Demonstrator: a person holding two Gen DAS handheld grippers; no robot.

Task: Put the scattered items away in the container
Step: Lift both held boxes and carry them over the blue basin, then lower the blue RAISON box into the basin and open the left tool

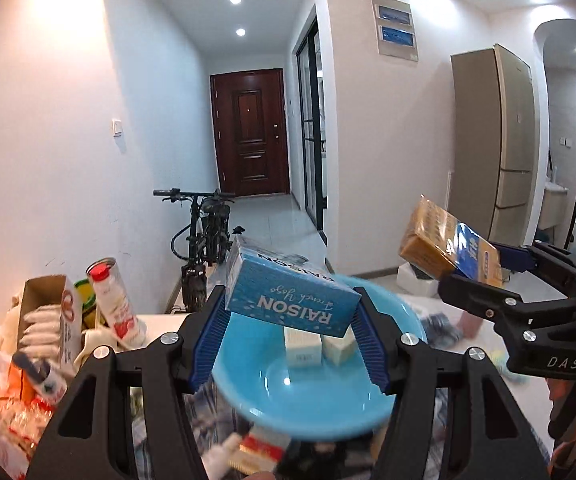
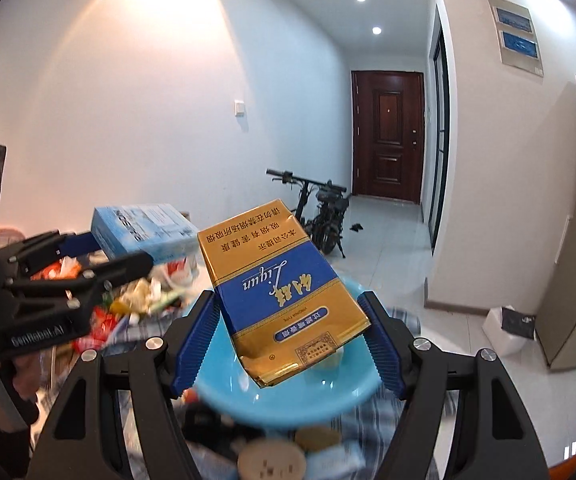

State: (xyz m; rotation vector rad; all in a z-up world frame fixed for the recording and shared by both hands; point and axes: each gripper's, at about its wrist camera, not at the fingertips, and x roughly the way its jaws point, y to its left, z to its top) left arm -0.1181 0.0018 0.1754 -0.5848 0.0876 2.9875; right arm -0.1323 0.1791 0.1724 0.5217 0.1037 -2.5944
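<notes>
Blue box (image 1: 292,300), clamped in left hand-held gripper (image 1: 291,340)

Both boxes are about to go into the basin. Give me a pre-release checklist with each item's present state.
1. Left gripper jaws clamp the blue RAISON cardboard box: ok.
2. Right gripper jaws clamp the gold-and-blue cigarette carton: ok.
3. Round light-blue plastic basin lies below the RAISON box: ok.
4. Basin below the carton: ok.
5. Room left in the basin beside the two small white boxes: ok.
6. Boxes level for release: not ok, both tilted.
</notes>
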